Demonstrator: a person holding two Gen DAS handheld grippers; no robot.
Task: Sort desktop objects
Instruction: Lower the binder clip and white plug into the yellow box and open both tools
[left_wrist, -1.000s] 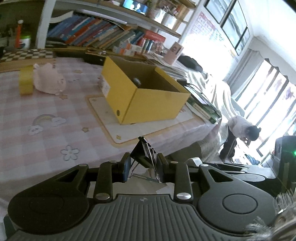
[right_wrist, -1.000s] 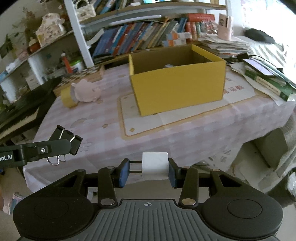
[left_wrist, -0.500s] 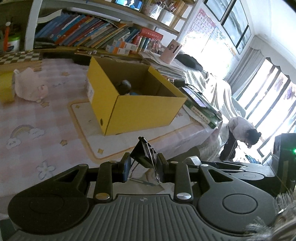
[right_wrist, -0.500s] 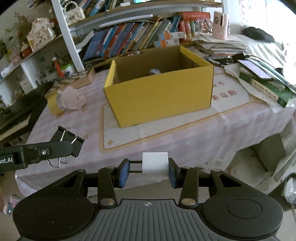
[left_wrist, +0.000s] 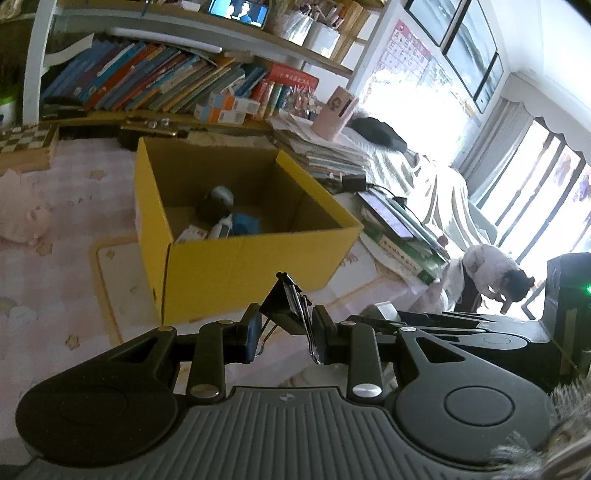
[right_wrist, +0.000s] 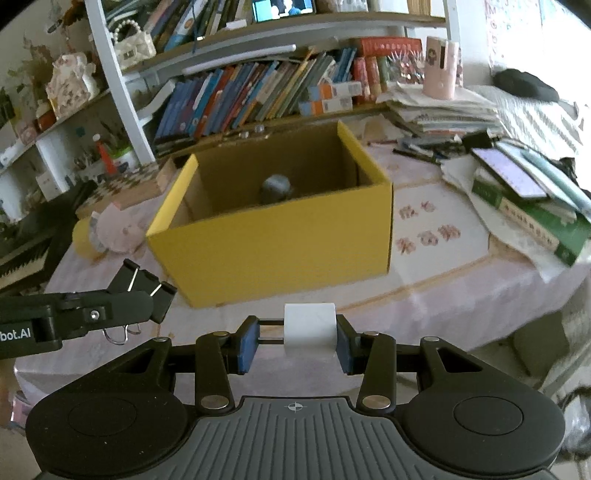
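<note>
The left gripper (left_wrist: 284, 330) pinched a black binder clip (left_wrist: 286, 306) between its pads. The right gripper (right_wrist: 293, 339) pinched a small white block (right_wrist: 309, 325). The block sat against the right-hand pad, and a gap showed on the other side, with thin bars running across it. Both things hung in the air at the near edge of the table (right_wrist: 443, 310), in front of the yellow box (right_wrist: 273, 240).

The box stood open on a mat in the middle of the table. A few things already lay inside it, like a dark round thing (left_wrist: 218, 205). A pink toy (right_wrist: 118, 230) and a yellow tape roll (right_wrist: 83, 238) lay on the table to the left of the box.

Things could go wrong from there. The clip was held at a tilt with its wire handles poking out, so it might twist and slip loose. The white block might fall out, because only one pad clearly touched it. The near wall of the box was tall, so a low hand could bump it and push the box away. The two grippers were near each other, so they might knock together over the box.
</note>
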